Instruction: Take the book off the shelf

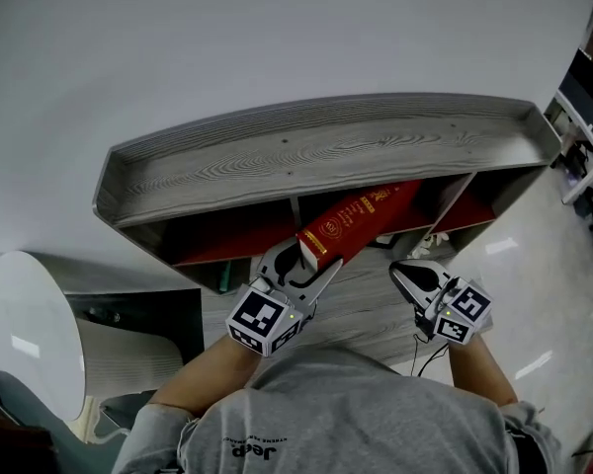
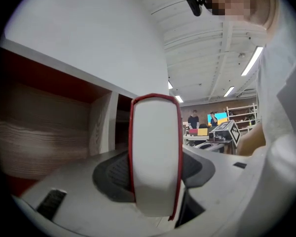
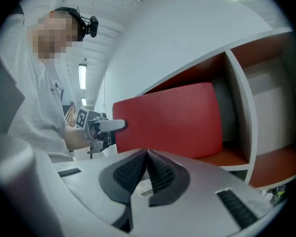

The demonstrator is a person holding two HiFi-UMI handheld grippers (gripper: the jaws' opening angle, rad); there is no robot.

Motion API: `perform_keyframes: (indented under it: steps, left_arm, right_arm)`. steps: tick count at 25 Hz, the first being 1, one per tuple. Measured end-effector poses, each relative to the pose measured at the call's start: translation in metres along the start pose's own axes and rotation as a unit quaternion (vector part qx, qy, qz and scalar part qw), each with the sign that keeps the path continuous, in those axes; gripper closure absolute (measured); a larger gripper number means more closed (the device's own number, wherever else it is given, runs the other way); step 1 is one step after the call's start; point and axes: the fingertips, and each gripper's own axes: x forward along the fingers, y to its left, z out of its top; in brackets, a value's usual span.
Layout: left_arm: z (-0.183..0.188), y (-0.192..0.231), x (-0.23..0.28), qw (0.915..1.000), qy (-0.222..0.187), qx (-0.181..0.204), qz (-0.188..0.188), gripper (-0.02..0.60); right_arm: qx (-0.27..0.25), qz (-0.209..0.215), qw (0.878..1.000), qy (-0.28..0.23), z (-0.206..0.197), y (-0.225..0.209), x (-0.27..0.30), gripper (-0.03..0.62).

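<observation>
White wall (image 1: 277,38) filled the background. Against it stood a grey wood-grain shelf (image 1: 306,156) with red-lined compartments, seen from steeply above. A person in a grey shirt faced it, holding one tool in each hand.

A red hardback book with gold print (image 1: 361,220) leaned out of the middle compartment at a slant. Its far end sat inside the shelf and its near end stuck out past the front edge. The left tongs (image 1: 304,263) were clenched on that near end. In the left gripper view the book (image 2: 155,152) stood edge-on between two dark ribbed pads, its pale pages framed by red covers. Each pad pressed flat on a cover.

The right tongs (image 1: 407,276) hung just right of the book, apart from it. In the right gripper view their pads (image 3: 130,172) met tip to tip with nothing between them. The red cover (image 3: 172,120) filled the space ahead, with a pale upright divider (image 3: 241,112) to its right.

The step in hand looked like the withdrawal: the grip was made and the book was partly out but not yet free. The next move would call for a steady pull toward the person, along the book's own slant. The far corner would need to clear the divider. The grip would need to stay firm, since only one end was held.
</observation>
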Motion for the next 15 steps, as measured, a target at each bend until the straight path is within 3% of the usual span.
perform_keyframes:
  steps: [8, 15]
  left_arm:
    - [0.005, 0.002, -0.046, 0.999, -0.013, -0.007, -0.041, 0.33]
    - [0.004, 0.001, -0.083, 0.9952, -0.023, -0.005, -0.095, 0.33]
  right_arm:
    - [-0.001, -0.05, 0.999, -0.001, 0.001, 0.043, 0.003, 0.588]
    - [-0.001, -0.136, 0.99, -0.023, 0.002, 0.081, -0.009, 0.588]
